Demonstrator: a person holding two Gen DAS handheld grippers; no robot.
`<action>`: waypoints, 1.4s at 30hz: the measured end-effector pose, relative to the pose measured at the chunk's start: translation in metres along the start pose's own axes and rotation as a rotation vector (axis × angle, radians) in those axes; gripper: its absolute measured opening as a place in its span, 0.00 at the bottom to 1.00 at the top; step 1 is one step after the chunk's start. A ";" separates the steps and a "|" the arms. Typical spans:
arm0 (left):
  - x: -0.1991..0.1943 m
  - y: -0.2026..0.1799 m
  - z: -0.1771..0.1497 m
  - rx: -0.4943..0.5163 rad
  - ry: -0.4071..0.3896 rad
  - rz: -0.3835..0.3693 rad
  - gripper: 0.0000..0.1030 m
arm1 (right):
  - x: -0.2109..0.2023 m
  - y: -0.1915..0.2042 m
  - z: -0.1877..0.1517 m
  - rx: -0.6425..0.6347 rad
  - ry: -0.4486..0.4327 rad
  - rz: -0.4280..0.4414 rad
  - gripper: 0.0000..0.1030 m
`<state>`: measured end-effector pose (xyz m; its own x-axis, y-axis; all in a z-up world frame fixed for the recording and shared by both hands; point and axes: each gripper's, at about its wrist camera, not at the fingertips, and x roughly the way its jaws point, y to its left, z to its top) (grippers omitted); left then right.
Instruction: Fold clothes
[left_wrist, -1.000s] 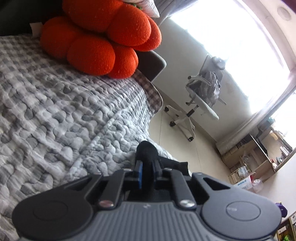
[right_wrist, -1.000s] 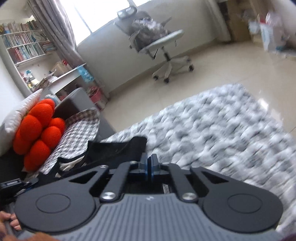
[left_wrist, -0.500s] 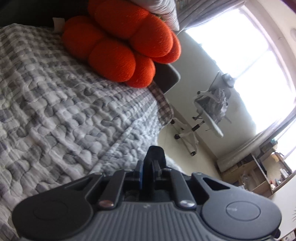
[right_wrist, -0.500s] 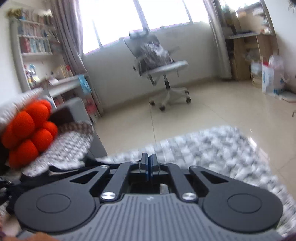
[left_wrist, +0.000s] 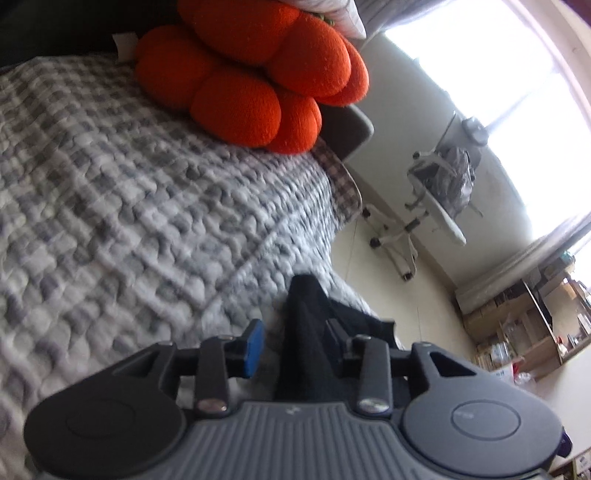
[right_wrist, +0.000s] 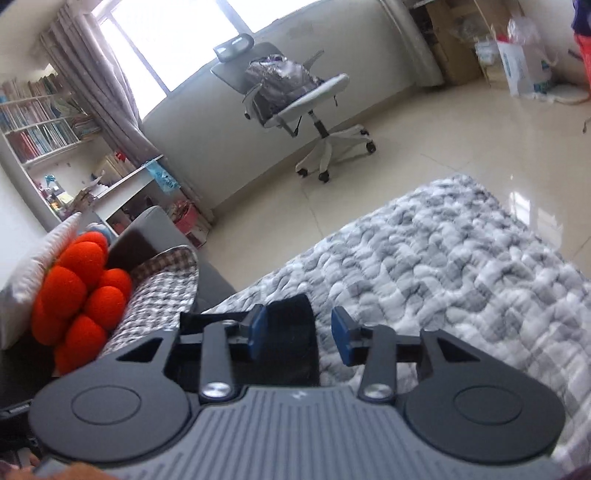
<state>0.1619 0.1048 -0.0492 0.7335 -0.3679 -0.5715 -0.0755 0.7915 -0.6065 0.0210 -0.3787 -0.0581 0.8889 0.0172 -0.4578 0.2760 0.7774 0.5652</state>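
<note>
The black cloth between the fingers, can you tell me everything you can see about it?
The black cloth is dark, soft-looking fabric, bunched into a raised fold. It lies on the grey-and-white quilted blanket, near the edge by the floor. Both the left gripper and the right gripper have their fingers spread open around it, not pinching. In the right wrist view it leans against one blue pad. Most of it is hidden beneath the grippers.

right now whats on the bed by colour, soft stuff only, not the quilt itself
orange: 1, the lumpy plush cushion
black: 1, the garment between the jaws of the open left gripper and open right gripper
white: 1, the pillow behind the cushion
total: 3
</note>
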 end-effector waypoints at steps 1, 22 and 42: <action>-0.003 -0.002 -0.003 0.009 0.009 0.011 0.39 | -0.002 0.000 0.000 0.005 0.008 0.004 0.42; -0.026 0.001 -0.030 0.080 -0.038 0.069 0.11 | -0.025 0.030 0.003 -0.022 0.073 0.106 0.14; -0.030 -0.021 -0.035 0.255 -0.072 -0.029 0.30 | -0.007 0.073 -0.029 -0.375 0.111 -0.016 0.43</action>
<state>0.1177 0.0824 -0.0385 0.7795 -0.3641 -0.5097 0.1121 0.8817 -0.4584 0.0243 -0.3040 -0.0336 0.8350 0.0555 -0.5474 0.1183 0.9535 0.2772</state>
